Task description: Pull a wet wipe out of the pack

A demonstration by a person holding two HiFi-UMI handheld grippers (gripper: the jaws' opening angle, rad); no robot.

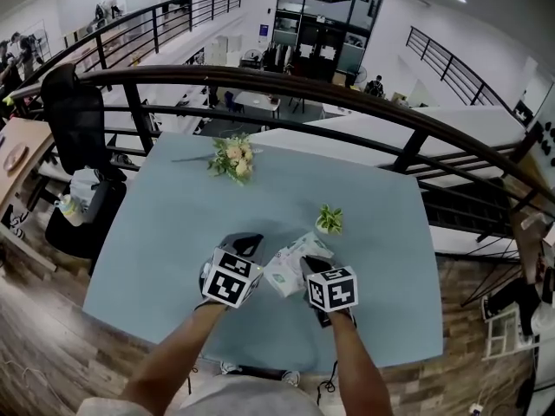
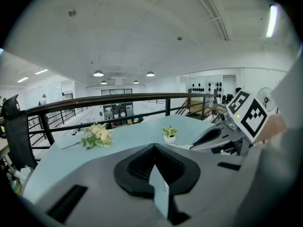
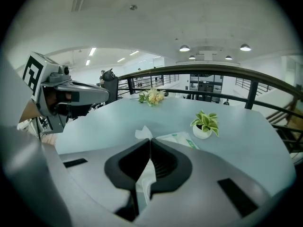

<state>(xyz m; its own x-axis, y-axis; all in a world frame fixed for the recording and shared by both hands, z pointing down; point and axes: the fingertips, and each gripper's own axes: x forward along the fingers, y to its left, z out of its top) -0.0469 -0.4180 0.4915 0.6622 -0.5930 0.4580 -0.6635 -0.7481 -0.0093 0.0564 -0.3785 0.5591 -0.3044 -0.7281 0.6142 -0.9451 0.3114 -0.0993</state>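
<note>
Small potted plant [image 1: 329, 219] just beyond wipe pack [image 1: 284, 274], bouquet [image 1: 234, 159] farther

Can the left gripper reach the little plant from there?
Probably yes. The plant stands ahead of the left gripper, with only bare table between them.

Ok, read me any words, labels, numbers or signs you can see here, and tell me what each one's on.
No text here is legible enough to quote.
Too small to read: green print on the white soft-plastic wet wipe pack.
Too blurred to read: the small blue wall sign far in the background.
No letters at all: the black-and-white marker cubes carry only square patterns.
</note>
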